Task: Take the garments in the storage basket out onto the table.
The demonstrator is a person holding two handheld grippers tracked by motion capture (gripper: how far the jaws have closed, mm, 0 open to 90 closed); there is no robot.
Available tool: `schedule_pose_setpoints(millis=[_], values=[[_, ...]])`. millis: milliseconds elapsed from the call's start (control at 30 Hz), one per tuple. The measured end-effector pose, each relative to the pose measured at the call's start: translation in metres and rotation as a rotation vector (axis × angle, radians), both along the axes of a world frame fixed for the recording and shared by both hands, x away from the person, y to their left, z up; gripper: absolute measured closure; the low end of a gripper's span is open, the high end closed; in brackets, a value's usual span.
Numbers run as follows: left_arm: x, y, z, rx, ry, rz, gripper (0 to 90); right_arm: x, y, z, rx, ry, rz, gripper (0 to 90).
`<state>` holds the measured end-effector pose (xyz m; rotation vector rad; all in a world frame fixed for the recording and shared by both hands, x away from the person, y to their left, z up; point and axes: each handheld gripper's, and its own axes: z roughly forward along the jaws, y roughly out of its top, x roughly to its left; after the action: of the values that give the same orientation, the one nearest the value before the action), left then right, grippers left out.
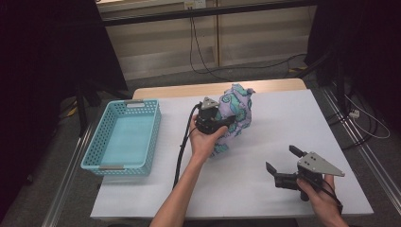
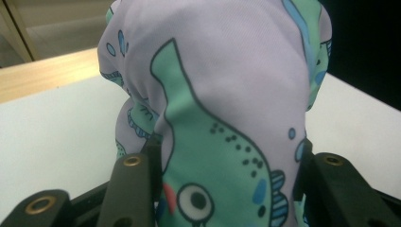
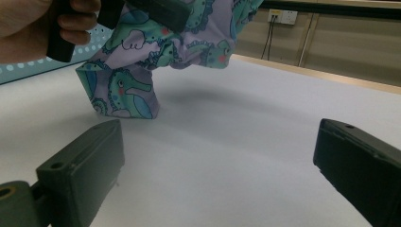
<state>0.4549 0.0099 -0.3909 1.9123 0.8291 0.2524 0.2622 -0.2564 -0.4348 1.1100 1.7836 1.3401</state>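
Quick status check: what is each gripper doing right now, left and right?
Left gripper: shut on the patterned cloth, part of which rests on the table.
Right gripper: open, holding nothing, low over the table.

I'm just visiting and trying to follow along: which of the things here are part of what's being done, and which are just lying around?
Part of the job:
- patterned cloth, bunched up, its lower end on the table
- left gripper, shut on the cloth
- probably the blue basket, beside the cloth

Lying about or idle:
- right gripper, open, holding nothing
- cables on the floor
- white table
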Motion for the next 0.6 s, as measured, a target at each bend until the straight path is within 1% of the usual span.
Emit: schedule_pose_setpoints(millis=[67, 133, 200, 233, 267, 300, 333, 400, 433, 500, 600], values=[[0.001, -0.001, -0.003, 0.020, 0.013, -0.008, 52.1, 0.000, 0.000, 0.000, 0.000, 0.000, 0.000, 2.8], [0.003, -0.001, -0.007, 0.037, 0.019, -0.001, 51.9, 0.000, 0.000, 0.000, -0.001, 0.001, 0.000, 2.7], [0.004, 0.000, -0.011, 0.041, 0.025, 0.007, 51.8, 0.000, 0.000, 0.000, -0.001, 0.003, 0.000, 2.7], [0.004, 0.000, -0.016, 0.048, 0.036, 0.007, 51.8, 0.000, 0.001, 0.000, 0.000, 0.003, 0.002, 2.7], [0.004, 0.000, -0.016, 0.048, 0.036, 0.007, 51.7, 0.000, 0.001, 0.000, 0.000, 0.003, 0.002, 2.7], [0.005, -0.001, -0.021, 0.066, 0.046, 0.000, 51.5, 0.000, 0.001, 0.000, -0.001, 0.003, 0.002, 2.8], [0.005, -0.001, -0.021, 0.066, 0.046, 0.000, 51.2, 0.000, 0.001, 0.000, -0.001, 0.003, 0.002, 2.8], [0.006, -0.003, -0.026, 0.087, 0.060, -0.007, 50.7, 0.000, 0.001, 0.000, -0.001, 0.004, 0.002, 2.7], [0.006, -0.004, -0.029, 0.089, 0.063, -0.004, 50.5, 0.001, 0.001, 0.000, -0.002, 0.003, 0.003, 2.7], [0.007, -0.005, -0.034, 0.116, 0.072, -0.009, 50.0, 0.000, 0.001, 0.000, -0.001, 0.003, 0.003, 2.7], [0.008, -0.007, -0.040, 0.129, 0.085, -0.012, 48.7, 0.000, 0.000, 0.000, -0.001, 0.003, 0.002, 2.7]])
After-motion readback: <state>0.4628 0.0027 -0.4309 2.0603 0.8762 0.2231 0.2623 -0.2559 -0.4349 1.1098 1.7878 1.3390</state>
